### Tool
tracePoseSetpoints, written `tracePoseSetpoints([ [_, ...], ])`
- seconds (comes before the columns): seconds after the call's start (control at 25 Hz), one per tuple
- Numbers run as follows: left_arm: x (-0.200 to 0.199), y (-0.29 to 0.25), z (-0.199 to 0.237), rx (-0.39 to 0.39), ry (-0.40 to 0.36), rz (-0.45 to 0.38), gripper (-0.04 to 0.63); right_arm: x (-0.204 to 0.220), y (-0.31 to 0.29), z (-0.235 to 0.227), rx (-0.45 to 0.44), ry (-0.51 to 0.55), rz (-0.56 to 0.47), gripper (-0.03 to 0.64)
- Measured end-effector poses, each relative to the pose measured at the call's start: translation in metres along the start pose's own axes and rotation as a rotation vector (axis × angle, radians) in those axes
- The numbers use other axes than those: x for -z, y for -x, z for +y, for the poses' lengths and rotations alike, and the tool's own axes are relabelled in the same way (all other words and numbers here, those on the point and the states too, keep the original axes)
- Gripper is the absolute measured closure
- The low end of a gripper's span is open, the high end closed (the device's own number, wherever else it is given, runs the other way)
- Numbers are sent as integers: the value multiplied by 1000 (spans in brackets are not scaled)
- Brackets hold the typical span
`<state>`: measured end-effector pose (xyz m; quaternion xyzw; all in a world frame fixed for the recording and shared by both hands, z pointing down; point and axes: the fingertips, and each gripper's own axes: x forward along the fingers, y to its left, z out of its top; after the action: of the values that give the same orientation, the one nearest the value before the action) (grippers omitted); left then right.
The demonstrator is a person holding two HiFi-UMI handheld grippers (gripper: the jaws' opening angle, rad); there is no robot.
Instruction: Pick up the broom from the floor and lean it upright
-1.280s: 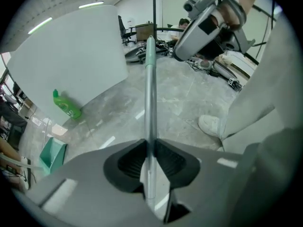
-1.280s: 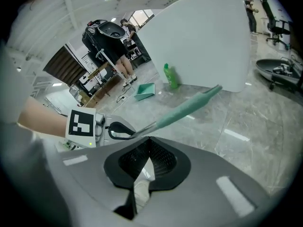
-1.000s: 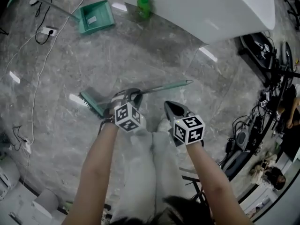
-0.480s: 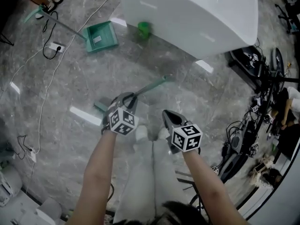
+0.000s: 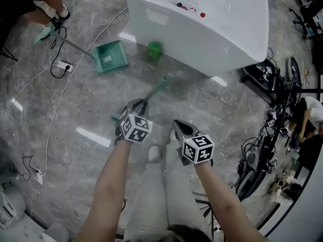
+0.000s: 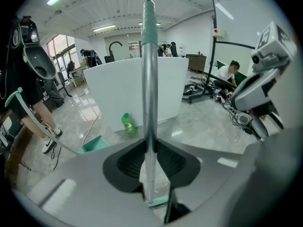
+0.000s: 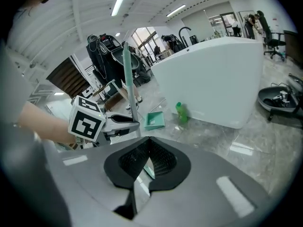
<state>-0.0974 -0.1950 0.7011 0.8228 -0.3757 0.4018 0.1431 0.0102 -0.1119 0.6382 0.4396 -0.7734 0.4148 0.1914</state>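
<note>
The broom has a silver and teal handle [image 5: 156,88] and a teal head [image 5: 117,117]. My left gripper [image 5: 137,105] is shut on the handle a short way above the head. In the left gripper view the handle [image 6: 149,70] stands straight up between the pads of my left gripper [image 6: 149,155], and the head [image 6: 159,201] shows just below the jaws. My right gripper [image 5: 175,122] hovers to the right of the broom, shut, with nothing between its pads. From the right gripper view the left gripper [image 7: 118,122] and the handle [image 7: 127,74] show at left, apart from my right gripper [image 7: 147,151].
A large white counter [image 5: 212,29] stands ahead, with a green bottle [image 5: 155,49] and a teal dustpan [image 5: 110,57] on the floor by it. A power strip [image 5: 64,65] and cables lie at left near a person's leg [image 5: 45,6]. Equipment crowds the right side [image 5: 282,84].
Both grippers have risen. The broom handle has swung from lying nearly level on the floor to steeply upright in the left gripper, its tip pointing toward the counter.
</note>
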Motion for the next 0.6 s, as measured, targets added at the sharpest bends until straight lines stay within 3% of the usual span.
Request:
tracePoseSetpoints([
  [0.28,-40,-25,25,-49,58,21,517,-51,-5,-20,-11,-23,-74,615],
  [0.6,-85,-66,39,-56,71,56,517,-100,-12,-60,-20,-32,-106,615],
])
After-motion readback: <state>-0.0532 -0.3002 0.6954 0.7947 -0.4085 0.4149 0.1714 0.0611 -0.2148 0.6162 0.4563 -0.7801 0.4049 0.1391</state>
